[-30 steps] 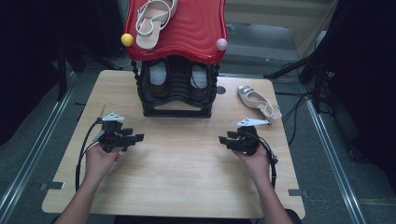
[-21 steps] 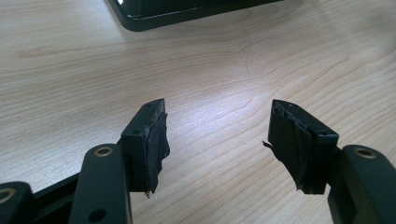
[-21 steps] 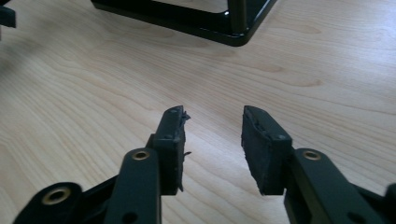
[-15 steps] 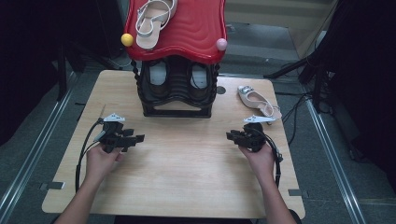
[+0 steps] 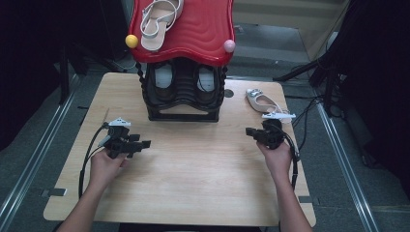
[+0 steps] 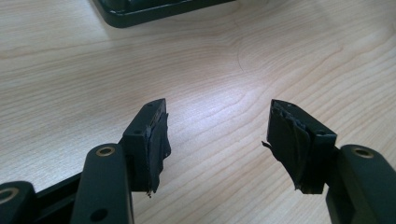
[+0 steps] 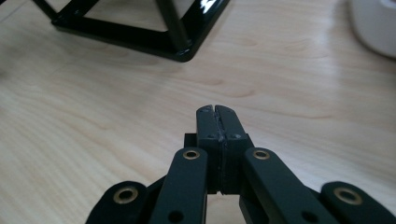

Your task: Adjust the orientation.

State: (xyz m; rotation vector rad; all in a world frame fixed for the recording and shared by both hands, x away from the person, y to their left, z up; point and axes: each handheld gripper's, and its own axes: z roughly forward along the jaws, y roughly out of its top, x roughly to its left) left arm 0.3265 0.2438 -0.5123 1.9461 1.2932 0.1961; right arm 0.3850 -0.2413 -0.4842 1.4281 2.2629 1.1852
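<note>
Both grippers empty: right gripper [image 7: 217,112] jaws just closed, pressed together on nothing, near white flat shoe [image 5: 263,100]; left gripper [image 6: 217,135] spread. Pickup probably not begun.

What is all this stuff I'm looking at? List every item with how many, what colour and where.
Table: one, light wood, under everything.
Shoe rack: one, black frame with a wavy red top, at the table's far middle.
Sandal: one, beige with white straps, on the rack's red top.
Flat shoe: one, pale cream, on the table right of the rack.
Shoes inside rack: two, dark with light insoles, on its lower shelf.
Balls: one yellow, one pink, at the red top's front corners.
Left hand-held gripper: one, black, jaws open and empty.
Right hand-held gripper: one, black, jaws just closed, nothing between them.
</note>
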